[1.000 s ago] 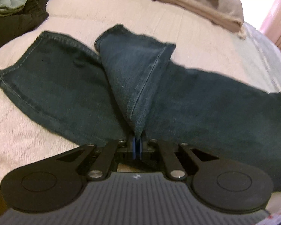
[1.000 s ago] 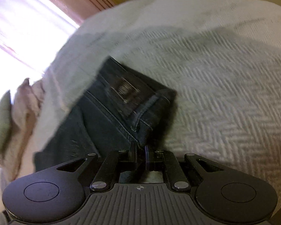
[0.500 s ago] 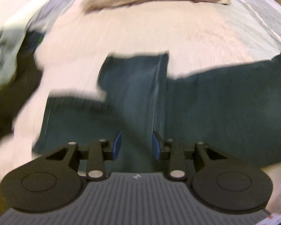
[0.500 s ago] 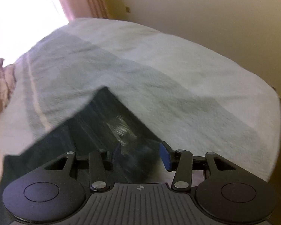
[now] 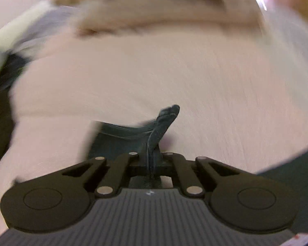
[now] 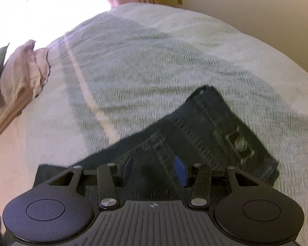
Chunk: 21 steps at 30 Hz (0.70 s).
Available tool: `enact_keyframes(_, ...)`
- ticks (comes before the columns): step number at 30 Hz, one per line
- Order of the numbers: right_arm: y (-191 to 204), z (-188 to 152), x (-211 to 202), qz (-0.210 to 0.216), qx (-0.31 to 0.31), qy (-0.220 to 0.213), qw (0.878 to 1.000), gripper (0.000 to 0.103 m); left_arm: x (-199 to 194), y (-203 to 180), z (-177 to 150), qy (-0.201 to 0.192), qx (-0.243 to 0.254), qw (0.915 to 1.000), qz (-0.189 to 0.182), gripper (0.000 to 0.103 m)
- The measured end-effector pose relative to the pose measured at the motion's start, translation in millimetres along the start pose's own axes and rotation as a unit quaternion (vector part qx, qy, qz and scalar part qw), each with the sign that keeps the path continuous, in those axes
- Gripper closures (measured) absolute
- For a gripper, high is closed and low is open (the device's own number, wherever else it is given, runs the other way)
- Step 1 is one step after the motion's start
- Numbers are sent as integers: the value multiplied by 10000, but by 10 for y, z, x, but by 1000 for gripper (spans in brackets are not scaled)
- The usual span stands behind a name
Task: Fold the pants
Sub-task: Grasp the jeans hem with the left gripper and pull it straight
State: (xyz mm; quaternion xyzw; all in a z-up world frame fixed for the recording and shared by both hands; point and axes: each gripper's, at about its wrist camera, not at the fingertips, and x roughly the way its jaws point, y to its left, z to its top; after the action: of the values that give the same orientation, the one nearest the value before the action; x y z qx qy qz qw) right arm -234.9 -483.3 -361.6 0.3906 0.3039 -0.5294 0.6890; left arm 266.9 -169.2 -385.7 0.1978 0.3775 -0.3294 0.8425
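Herringbone-woven pale bedspread [image 6: 154,65] under dark denim pants [image 6: 219,123]; my left claw [image 5: 152,160] has just closed, pinching their hem, my right claw [image 6: 155,169] gapes empty.

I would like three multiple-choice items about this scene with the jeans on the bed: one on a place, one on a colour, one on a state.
1. Where do the jeans lie in the right wrist view?
A. on the bedspread
B. on a chair
C. on the floor

2. What colour are the pads on the right gripper?
A. red
B. blue
C. yellow

3. What is the state of the left gripper?
A. wide open, nothing in it
B. shut on a fold of denim
C. shut on a pillow

Answers:
1. A, the dark denim rests on the pale woven bedspread.
2. B, both pads show blue on their inner faces.
3. B, a pinched ridge of denim stands up from its closed jaws.
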Motion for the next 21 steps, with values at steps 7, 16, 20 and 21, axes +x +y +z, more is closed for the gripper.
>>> enact_keyframes(7,196,-343,-76,-165,207,159,9995,60,-1006,1947,-1169,-192,-3517,9349,430,100)
enact_keyframes(16,819,-1089,-153,619,-374,867,9936,60,-756,2474,-1965,179,-4895,8708,-407,86)
enact_keyframes(20,932,-1402,-197,897,-203,1149,9891,60,-710,2523,-1878,313,-4634,8851,-305,100)
enact_keyframes(21,958,-1461,-194,899,-204,1196,9885,60,-730,2542,-1866,341,-4586,8874,-313,101)
